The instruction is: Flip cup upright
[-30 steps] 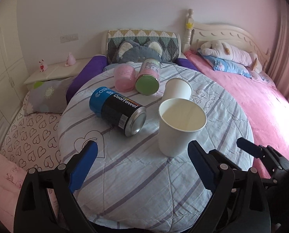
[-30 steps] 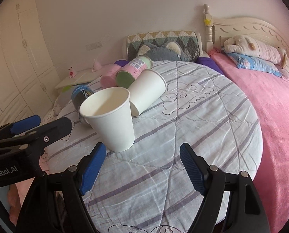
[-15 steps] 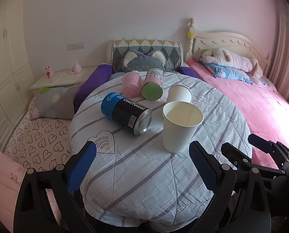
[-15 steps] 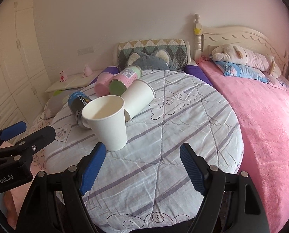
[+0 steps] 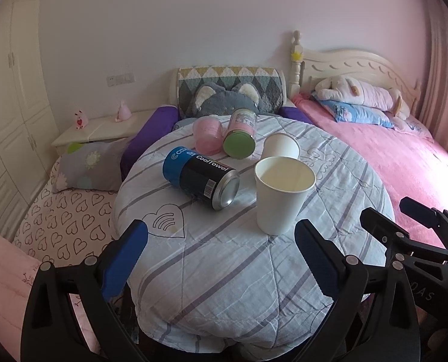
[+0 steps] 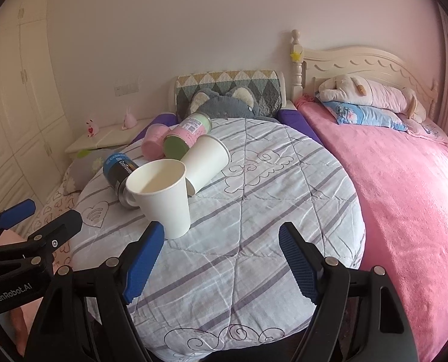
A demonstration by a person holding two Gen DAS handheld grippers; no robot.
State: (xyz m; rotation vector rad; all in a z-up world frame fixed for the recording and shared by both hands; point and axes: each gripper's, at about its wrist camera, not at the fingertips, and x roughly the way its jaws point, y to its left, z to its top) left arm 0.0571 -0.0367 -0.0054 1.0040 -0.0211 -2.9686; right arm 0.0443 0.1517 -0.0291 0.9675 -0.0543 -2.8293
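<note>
A white paper cup point(image 5: 281, 194) stands upright, mouth up, on the round striped table point(image 5: 224, 265); it also shows in the right wrist view point(image 6: 163, 196). A second white paper cup point(image 6: 204, 163) lies on its side behind it, also seen in the left wrist view point(image 5: 279, 147). My left gripper point(image 5: 221, 256) is open and empty, near the table's front edge. My right gripper point(image 6: 222, 255) is open and empty, just right of the upright cup and clear of it.
A blue-black CoolTowel can point(image 5: 201, 176), a green-lidded jar point(image 5: 240, 137) and a pink cup point(image 5: 207, 134) lie on their sides at the back. A pink bed point(image 6: 405, 181) is to the right, a heart-print mattress point(image 5: 70, 211) to the left.
Both grippers have pulled back from the table, so the cups and cans look smaller and farther. The objects have not moved.
</note>
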